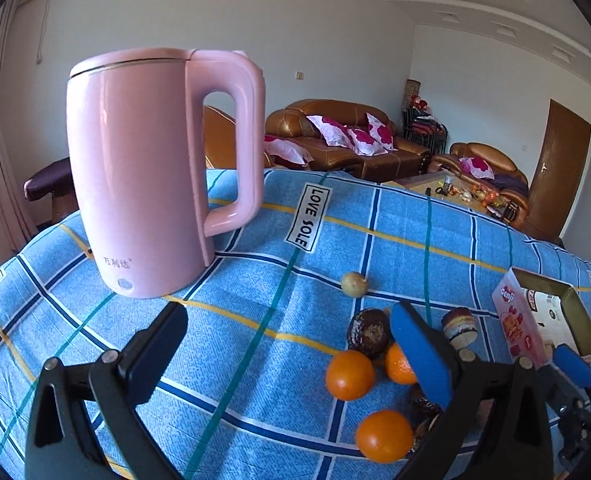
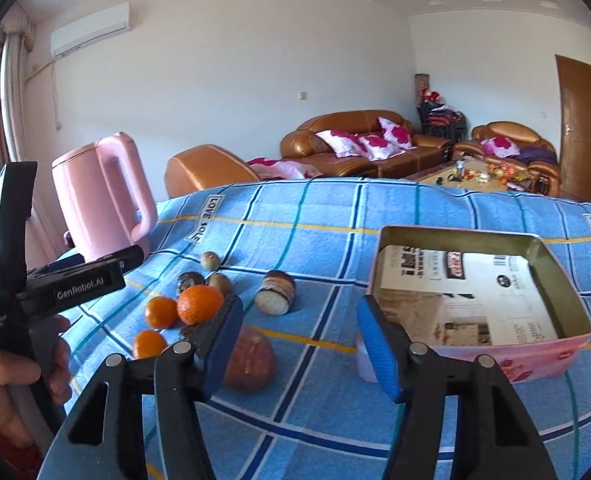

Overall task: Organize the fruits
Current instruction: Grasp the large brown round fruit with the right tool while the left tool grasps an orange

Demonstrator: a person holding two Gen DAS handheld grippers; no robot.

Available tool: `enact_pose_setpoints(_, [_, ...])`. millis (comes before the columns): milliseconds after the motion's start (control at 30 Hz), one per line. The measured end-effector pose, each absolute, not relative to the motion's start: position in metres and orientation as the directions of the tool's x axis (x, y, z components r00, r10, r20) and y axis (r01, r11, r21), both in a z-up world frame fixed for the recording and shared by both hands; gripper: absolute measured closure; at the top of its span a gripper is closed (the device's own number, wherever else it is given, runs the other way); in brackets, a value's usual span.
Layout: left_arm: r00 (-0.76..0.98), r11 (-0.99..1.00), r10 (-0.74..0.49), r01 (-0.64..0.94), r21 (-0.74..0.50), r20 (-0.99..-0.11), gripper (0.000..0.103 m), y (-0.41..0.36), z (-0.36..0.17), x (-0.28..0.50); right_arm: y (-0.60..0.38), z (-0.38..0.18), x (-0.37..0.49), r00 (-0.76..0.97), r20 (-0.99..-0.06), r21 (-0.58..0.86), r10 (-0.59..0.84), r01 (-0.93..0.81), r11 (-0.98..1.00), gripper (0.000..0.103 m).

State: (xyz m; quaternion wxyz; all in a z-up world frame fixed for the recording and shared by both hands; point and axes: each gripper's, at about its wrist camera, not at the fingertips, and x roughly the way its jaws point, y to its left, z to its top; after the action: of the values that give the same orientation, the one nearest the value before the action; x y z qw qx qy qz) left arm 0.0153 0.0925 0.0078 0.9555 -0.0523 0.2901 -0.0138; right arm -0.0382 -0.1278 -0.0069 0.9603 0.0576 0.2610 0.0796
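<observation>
A: What do I have on the left wrist view?

B: A pink kettle (image 1: 151, 172) upright on a blue checked cloth (image 1: 255, 320), with Chinese characters low on its side that I cannot read. A strip on the cloth reads "LOVE SOLE" (image 1: 309, 218). My left gripper (image 1: 291, 344) has its jaws spread wide with nothing between them.

A: And the fruit?

B: Three oranges (image 1: 350, 375) bunched on the cloth beside dark, wrinkled fruits (image 1: 369, 332), a small pale round fruit (image 1: 353, 284) a little farther off. A pink open box (image 2: 479, 292) stands near them, lined with printed paper too small to read; its side carries a red logo I cannot make out.

A: The right side?

B: My right gripper (image 2: 299, 344) stands partly open, holding nothing. A reddish fruit (image 2: 251, 364) lies just beside its left pad, half hidden by it; whether they touch I cannot tell. The left tool's body reads "GenRobot.AI" (image 2: 80, 290), gripped by a hand (image 2: 11, 384).
</observation>
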Motion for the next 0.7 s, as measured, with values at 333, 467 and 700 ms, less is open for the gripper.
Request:
enact_pose_setpoints(333, [0.793,0.995,-0.099,0.092,-0.041,-0.602,0.008,0.076,-0.002,0.014,-0.108,-0.035,-0.005,0.685,-0.662,0.230,0.302,-0.198,0.953,0.042])
enact_pose_setpoints(467, [0.778,0.989,-0.129,0.143,-0.027,-0.615,0.018,0.068,-0.005,0.006,-0.110,-0.049,0.008,0.613,-0.716,0.284,0.335,-0.183,0.941,0.041])
enact_pose_setpoints(700, [0.746,0.977,-0.199,0.200,-0.072,-0.635,0.021,0.069,-0.015,-0.009,-0.102,-0.044,-0.001,0.629,-0.714,0.229,0.306,-0.203,0.952,0.054])
